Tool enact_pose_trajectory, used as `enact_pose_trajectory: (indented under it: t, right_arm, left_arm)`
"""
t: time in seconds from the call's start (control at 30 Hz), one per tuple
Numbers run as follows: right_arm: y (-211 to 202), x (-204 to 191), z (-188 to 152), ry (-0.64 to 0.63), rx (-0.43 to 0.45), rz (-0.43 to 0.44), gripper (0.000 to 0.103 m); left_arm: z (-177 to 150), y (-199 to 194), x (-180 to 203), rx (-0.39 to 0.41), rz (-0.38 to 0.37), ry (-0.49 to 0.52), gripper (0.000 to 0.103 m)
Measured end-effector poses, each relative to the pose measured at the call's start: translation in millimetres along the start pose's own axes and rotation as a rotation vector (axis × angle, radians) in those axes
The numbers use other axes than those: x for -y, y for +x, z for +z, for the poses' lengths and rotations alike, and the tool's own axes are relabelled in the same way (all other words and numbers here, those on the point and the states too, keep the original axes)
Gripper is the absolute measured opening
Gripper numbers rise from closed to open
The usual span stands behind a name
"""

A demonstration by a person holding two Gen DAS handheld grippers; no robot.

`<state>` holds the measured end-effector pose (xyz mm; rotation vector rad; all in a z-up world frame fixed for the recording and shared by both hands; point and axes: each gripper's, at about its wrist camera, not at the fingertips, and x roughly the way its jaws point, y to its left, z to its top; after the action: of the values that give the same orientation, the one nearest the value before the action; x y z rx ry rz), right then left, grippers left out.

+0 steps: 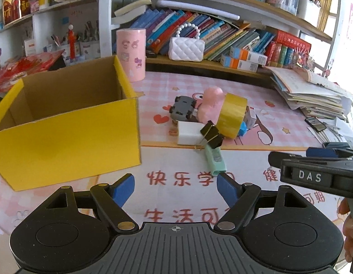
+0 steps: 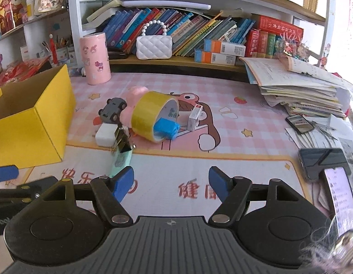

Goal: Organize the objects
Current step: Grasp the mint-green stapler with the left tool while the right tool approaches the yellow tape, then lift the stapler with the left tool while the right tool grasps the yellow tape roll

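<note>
Left claw (image 1: 175,188): jaws wide, holding nothing, over the bench (image 1: 187,201).
Right claw (image 2: 171,182): jaws wide, holding nothing.
Yellow box (image 1: 69,137): open-topped, on the bench, left of the pile.
Pile: tape roll (image 2: 151,118) on its side, pink toy (image 1: 210,105) behind it, toy car (image 2: 113,110), white block (image 2: 105,134), binder clip (image 1: 211,134) and green stapler (image 1: 215,159), all close together.
Pink canister (image 2: 95,58): upright, by the shelf.

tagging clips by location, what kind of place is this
Most likely a child's study desk at home: packed bookshelves behind, a pink cartoon desk mat, a stack of workbooks, and a pen holder on the side shelf.
</note>
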<state>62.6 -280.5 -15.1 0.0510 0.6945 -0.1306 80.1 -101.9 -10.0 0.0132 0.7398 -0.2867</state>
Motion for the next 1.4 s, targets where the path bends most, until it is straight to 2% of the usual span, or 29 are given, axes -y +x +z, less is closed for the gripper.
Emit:
enact_pose_trajectory:
  t: [0.13, 0.3, 0.57, 0.8, 0.87, 0.9, 0.97, 1.07, 1.2, 1.4]
  right_arm:
    - [9.0, 10.0, 11.2, -0.014, 0.023, 0.012, 0.07]
    - [14.4, 23.8, 24.1, -0.038, 0.07, 0.027, 0.07]
    - [14.8, 42.1, 32.5, -0.123, 0.138, 0.035, 0.071]
    - [20.1, 56.3, 33.0, -0.108, 0.122, 0.052, 0.071]
    - [21.6, 57.3, 33.1, -0.104, 0.117, 0.059, 0.071]
    - [22.8, 57.4, 33.2, -0.102, 0.115, 0.062, 0.071]
    - [25.7, 56.6, 33.3, -0.096, 0.106, 0.073, 0.072]
    - [32.0, 52.4, 34.8, -0.085, 0.09, 0.097, 0.072]
    - [43.1, 43.2, 37.6, -0.06, 0.062, 0.144, 0.072]
    - [71.7, 26.7, 50.7, -0.003, 0.031, 0.237, 0.072]
  left_arm:
    - [3.4, 13.9, 17.2, -0.01, -0.012, 0.016, 0.074]
    - [8.7, 36.5, 36.9, -0.032, -0.033, 0.02, 0.059]
    - [16.8, 73.1, 62.9, -0.069, -0.036, 0.04, 0.055]
    - [15.8, 103.4, 65.9, -0.148, -0.007, 0.001, 0.042]
    - [15.1, 104.9, 65.0, -0.141, -0.003, 0.003, 0.035]
    - [15.2, 105.1, 65.1, -0.14, -0.003, 0.011, 0.028]
    - [15.6, 104.5, 65.1, -0.149, -0.005, 0.029, 0.022]
    - [15.0, 94.9, 59.1, -0.153, -0.031, 0.017, 0.022]
    - [13.6, 76.4, 46.3, -0.128, -0.029, 0.001, 0.022]
    - [9.6, 47.8, 14.6, -0.089, 0.027, -0.082, 0.022]
